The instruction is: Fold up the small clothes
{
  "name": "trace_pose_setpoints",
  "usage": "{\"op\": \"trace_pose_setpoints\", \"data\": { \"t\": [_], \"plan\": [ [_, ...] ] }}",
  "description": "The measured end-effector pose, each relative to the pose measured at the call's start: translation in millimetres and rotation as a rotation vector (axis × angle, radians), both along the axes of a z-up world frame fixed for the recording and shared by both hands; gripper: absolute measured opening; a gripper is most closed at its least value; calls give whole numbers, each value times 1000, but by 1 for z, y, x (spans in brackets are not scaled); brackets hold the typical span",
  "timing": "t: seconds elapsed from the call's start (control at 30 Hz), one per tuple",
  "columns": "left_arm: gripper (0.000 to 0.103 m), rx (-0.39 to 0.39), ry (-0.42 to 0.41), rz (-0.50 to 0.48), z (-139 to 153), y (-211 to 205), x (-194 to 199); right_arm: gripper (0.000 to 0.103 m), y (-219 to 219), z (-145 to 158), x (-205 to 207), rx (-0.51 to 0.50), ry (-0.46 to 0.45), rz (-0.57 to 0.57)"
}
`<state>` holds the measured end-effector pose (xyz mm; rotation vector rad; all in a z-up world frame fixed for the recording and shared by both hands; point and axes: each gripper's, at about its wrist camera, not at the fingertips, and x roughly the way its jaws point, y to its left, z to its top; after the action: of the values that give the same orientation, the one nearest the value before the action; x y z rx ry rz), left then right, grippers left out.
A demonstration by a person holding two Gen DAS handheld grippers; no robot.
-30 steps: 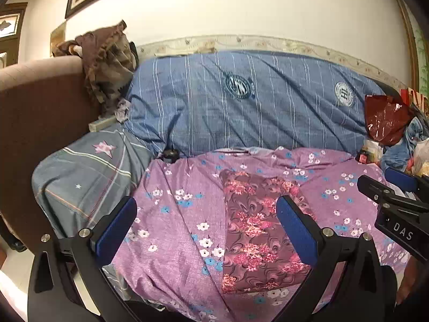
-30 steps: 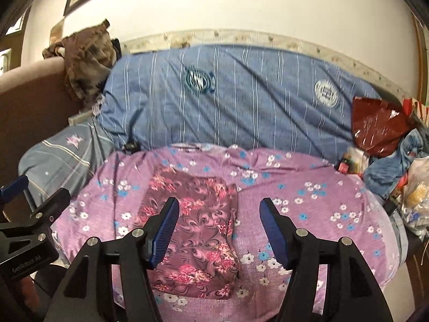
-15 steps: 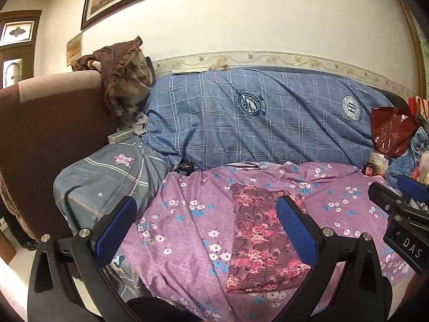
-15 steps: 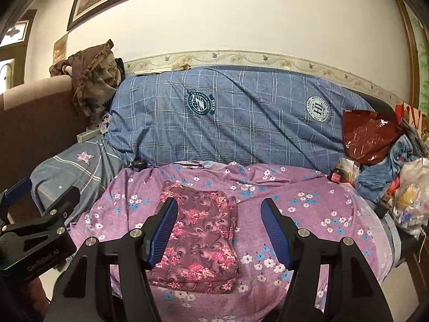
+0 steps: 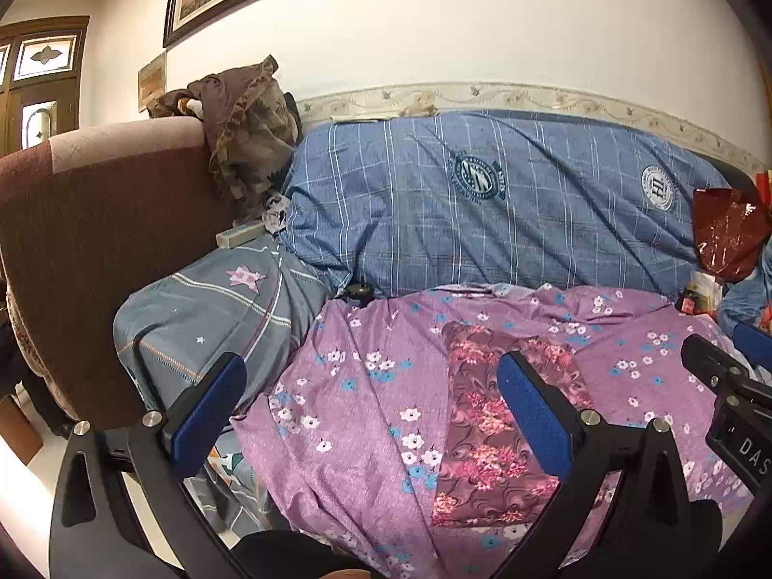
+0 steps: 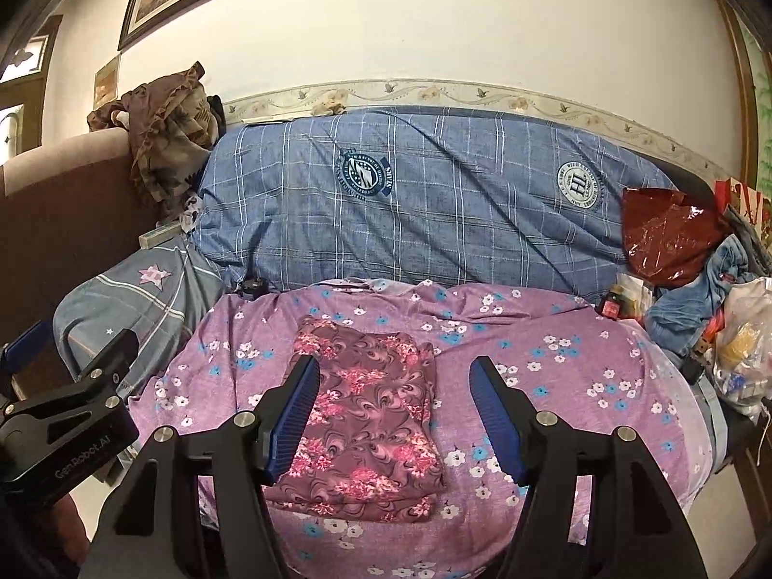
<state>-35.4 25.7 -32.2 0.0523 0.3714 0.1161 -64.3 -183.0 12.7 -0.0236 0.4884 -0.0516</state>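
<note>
You are holding both grippers above the front edge of a sofa, each pointing slightly downward at the seat. Your left gripper [image 5: 371,403] is showing its jaws spread wide apart with nothing between the blue pads, and your right gripper [image 6: 394,407] is likewise standing with its jaws parted and empty. Neither one is touching any cloth.

The folded garment [image 6: 366,427], a maroon piece printed with pink flowers and swirls, is lying flat as a neat rectangle on the purple floral sheet [image 6: 555,376] that is covering the seat. In the right wrist view it is sitting just beyond and between the two pads, closer to the left-hand one; in the left wrist view the same garment [image 5: 482,415] is lying behind the right-hand pad, well right of the middle.

A blue checked cover [image 6: 434,212] with round crests is draping the backrest behind the sheet. A grey-blue pillow [image 5: 212,318] with a star patch is resting against the brown armrest [image 5: 91,251] on the left, and a brown ruffled cloth [image 5: 246,135] is hanging over the corner above it. At the right end of the seat a red plastic bag [image 6: 670,236] is leaning against the backrest beside a heap of blue clothing [image 6: 699,304] and other bags.
</note>
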Motion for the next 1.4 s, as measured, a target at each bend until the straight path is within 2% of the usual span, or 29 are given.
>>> {"op": "trace_pose_setpoints", "data": {
  "t": [0.8,1.4],
  "plan": [
    [103,13,60,-27,-17,-3,16,67,1,-17,15,-8,47,-30],
    [103,-9,53,-104,-10,-9,8,67,-2,-10,9,-10,34,-51]
  ]
}}
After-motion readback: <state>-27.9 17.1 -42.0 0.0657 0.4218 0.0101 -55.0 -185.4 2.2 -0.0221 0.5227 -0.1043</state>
